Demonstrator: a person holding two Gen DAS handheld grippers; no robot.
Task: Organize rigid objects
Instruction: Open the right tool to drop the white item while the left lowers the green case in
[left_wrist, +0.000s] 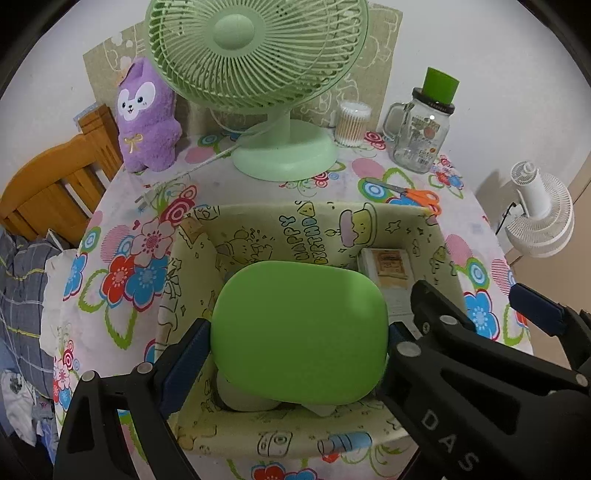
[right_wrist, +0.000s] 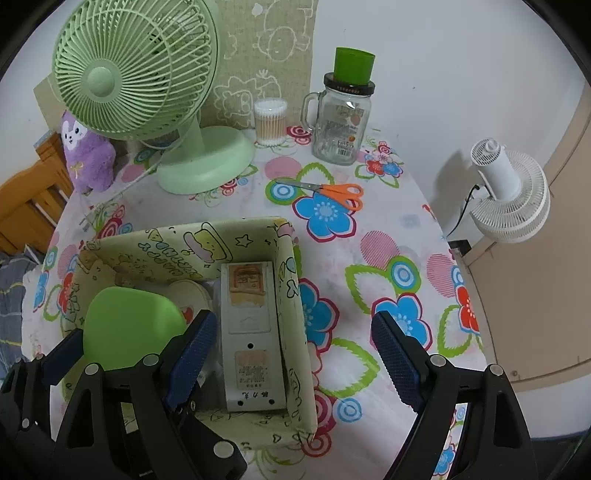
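Observation:
A flat, rounded green case (left_wrist: 299, 328) hangs tilted over a cartoon-printed "Happy Birthday" storage box (left_wrist: 258, 221). My left gripper (left_wrist: 299, 332) is shut on the case, one blue pad pressing each side. Under the case lie pale objects, mostly hidden. A grey-white labelled pack (right_wrist: 251, 332) lies along the box's right side, beside a cream round thing (right_wrist: 192, 291). My right gripper (right_wrist: 293, 321) stands open astride the box's right wall (right_wrist: 291, 295): its left finger is inside the box, its right finger over the tablecloth. It holds nothing. The green case (right_wrist: 129, 332) also shows in the right wrist view.
Behind the box on the floral tablecloth are a green desk fan (left_wrist: 258, 55), a purple plush (left_wrist: 147, 114), a cotton-swab tub (left_wrist: 352, 123), a glass mug jar (left_wrist: 421, 136) with a green cup on top, and orange scissors (right_wrist: 332, 192). A white fan (right_wrist: 509, 192) stands right; a wooden chair (left_wrist: 55, 184) stands left.

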